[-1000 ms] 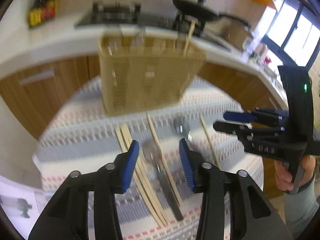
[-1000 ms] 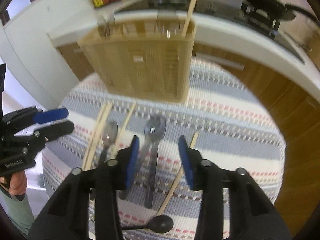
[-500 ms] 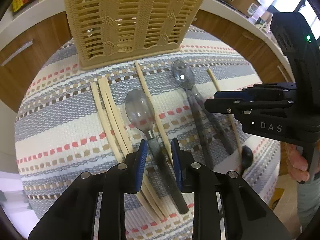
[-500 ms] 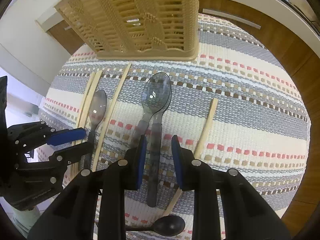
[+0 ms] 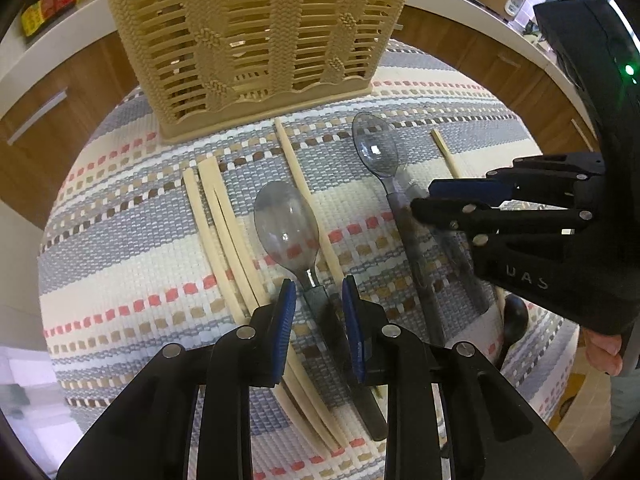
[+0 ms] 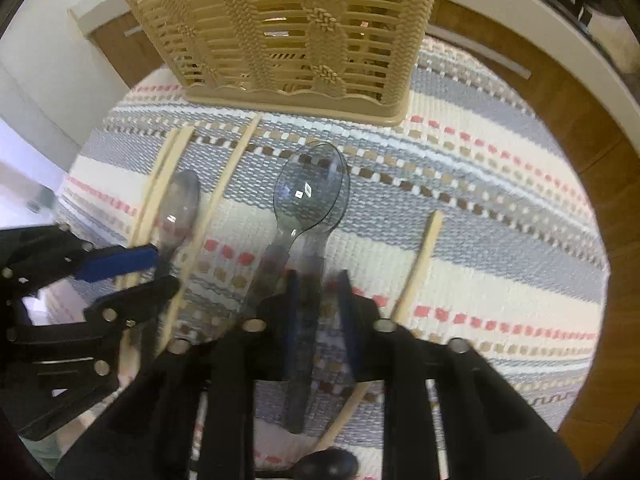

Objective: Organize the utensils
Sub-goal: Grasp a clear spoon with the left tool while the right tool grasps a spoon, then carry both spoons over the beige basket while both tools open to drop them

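Observation:
A tan slatted utensil basket (image 5: 256, 32) stands at the far side of a round striped mat (image 5: 120, 248); it also shows in the right wrist view (image 6: 296, 24). My left gripper (image 5: 318, 308) is low over the mat, its jaws part open astride the handle of a clear grey spoon (image 5: 286, 232). My right gripper (image 6: 318, 300) is part open astride the handles of two stacked clear spoons (image 6: 310, 188). Several pale chopsticks (image 5: 224, 232) lie beside the spoons.
A single chopstick (image 6: 420, 264) lies right of my right gripper. A black spoon (image 6: 328, 466) lies at the mat's near edge. Wooden cabinets and a white counter (image 5: 480, 4) ring the table behind the basket.
Both grippers have come down and forward toward the mat and narrowed from wide open. Each now straddles a spoon handle. The basket and utensils have not moved.

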Motion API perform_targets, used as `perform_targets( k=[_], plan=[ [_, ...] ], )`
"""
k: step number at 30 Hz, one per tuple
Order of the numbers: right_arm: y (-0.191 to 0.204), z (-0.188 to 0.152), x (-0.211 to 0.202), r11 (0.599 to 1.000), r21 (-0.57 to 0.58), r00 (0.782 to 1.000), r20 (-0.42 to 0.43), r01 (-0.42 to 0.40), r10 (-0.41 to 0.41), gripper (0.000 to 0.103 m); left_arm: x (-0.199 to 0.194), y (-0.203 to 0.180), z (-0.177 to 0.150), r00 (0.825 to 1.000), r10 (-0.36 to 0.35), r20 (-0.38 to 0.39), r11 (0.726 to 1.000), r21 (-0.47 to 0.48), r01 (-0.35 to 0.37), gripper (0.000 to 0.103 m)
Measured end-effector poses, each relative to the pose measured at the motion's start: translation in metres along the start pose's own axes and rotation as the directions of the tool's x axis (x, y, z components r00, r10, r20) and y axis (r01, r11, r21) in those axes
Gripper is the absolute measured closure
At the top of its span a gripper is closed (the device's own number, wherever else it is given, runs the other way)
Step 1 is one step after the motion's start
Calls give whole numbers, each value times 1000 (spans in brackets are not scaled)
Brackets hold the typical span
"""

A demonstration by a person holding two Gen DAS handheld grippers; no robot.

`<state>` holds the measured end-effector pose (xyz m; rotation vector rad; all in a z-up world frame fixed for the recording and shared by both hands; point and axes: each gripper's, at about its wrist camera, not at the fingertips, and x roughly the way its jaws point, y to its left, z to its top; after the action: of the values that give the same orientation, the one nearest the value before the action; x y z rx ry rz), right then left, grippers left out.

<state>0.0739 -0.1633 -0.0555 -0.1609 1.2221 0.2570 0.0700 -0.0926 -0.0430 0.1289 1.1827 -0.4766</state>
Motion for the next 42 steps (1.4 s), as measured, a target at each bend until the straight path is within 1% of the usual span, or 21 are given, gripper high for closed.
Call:
perform_targets(
  k=[1,4,7,8,9,10,11,13,14,15,17,19,22,25,30,33,34,37,39,40,42],
  plan=[
    [0,0,0,1000,-3,1000,0,1,-1,94,0,-1,0,1000,11,2,1000,7,-11,80],
    [-3,-1,2,1000,5,1000,-4,-22,22,94,4,-8,4,999,33,-1,999,24,-33,77],
    [-4,-1,2,1000,5,1000,-7,-29,29,95,6,-13,7,999,51,-5,998,41,-50,77],
    [-3,-2,1,1000,1,1000,-6,-25,25,95,7,-15,7,998,55,-4,997,47,-54,81],
    [-3,-3,0,1000,-7,1000,-1,-20,20,95,7,-18,7,999,49,-4,998,51,-49,89],
    [-2,-5,-4,1000,-20,1000,10,-13,13,99,8,-20,7,999,39,-4,998,53,-39,89],
    [-4,-7,-5,1000,-28,1000,18,-14,14,101,7,-24,6,999,52,4,997,61,-52,89],
    [-4,-11,-13,999,-42,999,33,-11,13,101,7,-32,2,996,84,30,992,95,-86,89],
    [-2,-12,-17,999,-54,999,44,8,-5,101,7,-36,0,994,102,46,988,115,-107,89],
    [0,-13,-20,998,-65,998,52,22,-19,101,7,-39,-2,992,115,58,985,122,-121,92],
    [1,-16,-24,997,-72,998,61,39,-35,101,6,-41,-3,992,110,66,987,111,-117,93],
    [1,-17,-27,997,-68,996,74,45,-40,101,1,-39,-3,988,106,111,989,90,-116,93],
    [-6,-19,-36,999,-50,994,113,16,-10,101,-12,-31,-2,985,80,154,995,45,-88,93],
    [-10,-22,-54,999,-45,986,166,-21,28,101,-34,-21,2,974,53,222,998,7,-56,93],
    [-9,-20,-85,997,-61,967,247,-52,65,101,-75,-8,9,945,18,328,999,-31,-8,93],
    [-7,-17,-110,995,-73,945,314,-75,94,101,-100,-4,12,917,8,399,999,-47,11,93],
    [-6,-17,-116,994,-76,939,329,-78,99,101,-112,-2,14,904,2,429,998,-52,22,93],
    [-4,-9,-141,992,-80,909,397,-102,126,101,-134,7,17,867,-2,498,997,-67,41,93],
    [-6,-2,-152,990,-75,890,434,-116,137,101,-154,13,21,830,-4,558,995,-78,57,93],
    [-7,0,-156,990,-72,883,448,-123,142,101,-162,15,20,818,-5,576,995,-80,62,93],
    [-10,9,-164,989,-61,862,485,-133,146,101,-176,20,28,790,-1,613,995,-81,64,93]
  ],
)
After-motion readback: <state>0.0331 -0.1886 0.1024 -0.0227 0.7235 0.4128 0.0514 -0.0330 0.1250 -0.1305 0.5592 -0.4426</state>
